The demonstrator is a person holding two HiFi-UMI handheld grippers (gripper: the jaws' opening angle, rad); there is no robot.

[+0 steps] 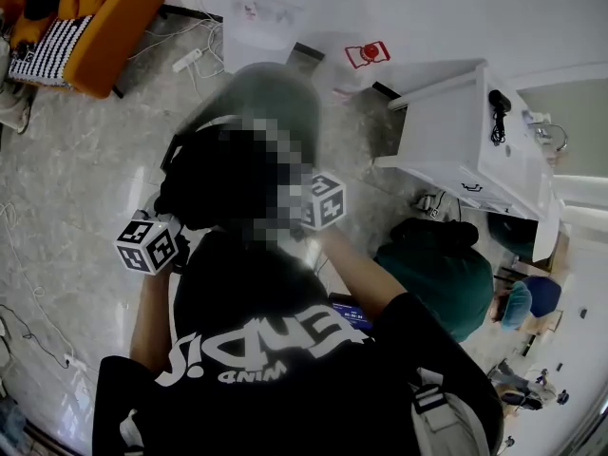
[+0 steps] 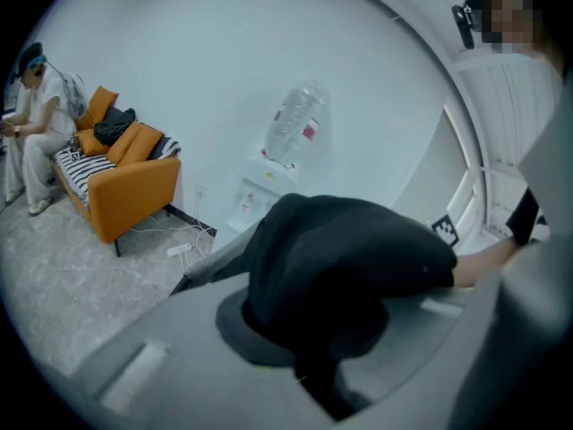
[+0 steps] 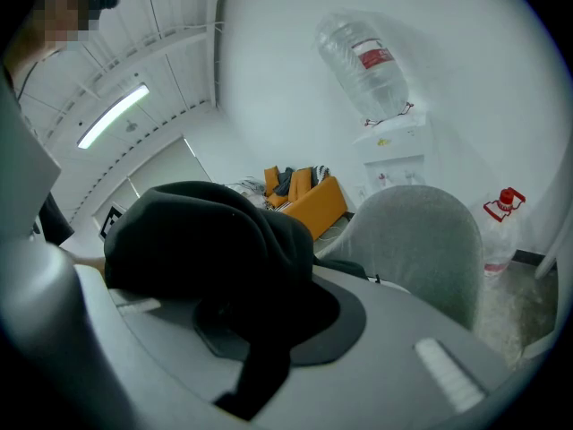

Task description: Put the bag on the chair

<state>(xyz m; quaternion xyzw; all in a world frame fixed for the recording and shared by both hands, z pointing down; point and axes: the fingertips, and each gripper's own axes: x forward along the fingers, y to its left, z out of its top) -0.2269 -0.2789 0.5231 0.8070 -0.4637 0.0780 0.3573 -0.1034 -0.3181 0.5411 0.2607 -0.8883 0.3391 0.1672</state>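
The black bag [image 1: 214, 179] hangs between my two grippers, just in front of the grey chair [image 1: 271, 93]. Part of it is hidden by a mosaic patch in the head view. My left gripper [image 1: 147, 245] is shut on the bag's black fabric [image 2: 349, 258], which bulges out above its jaws. The chair's grey back [image 2: 219, 258] shows just behind the bag. My right gripper [image 1: 323, 200] is also shut on the bag [image 3: 206, 240], and a strap runs down between its jaws. The chair's rounded backrest [image 3: 421, 240] stands close behind on the right.
An orange sofa [image 1: 104, 27] stands at the far left, with a person in white [image 2: 31, 133] seated on it. A water dispenser [image 2: 269, 182] is behind the chair, and a power strip [image 1: 187, 60] with cables lies on the floor. A white cabinet [image 1: 475, 150] and a person in green [image 1: 437, 274] are at the right.
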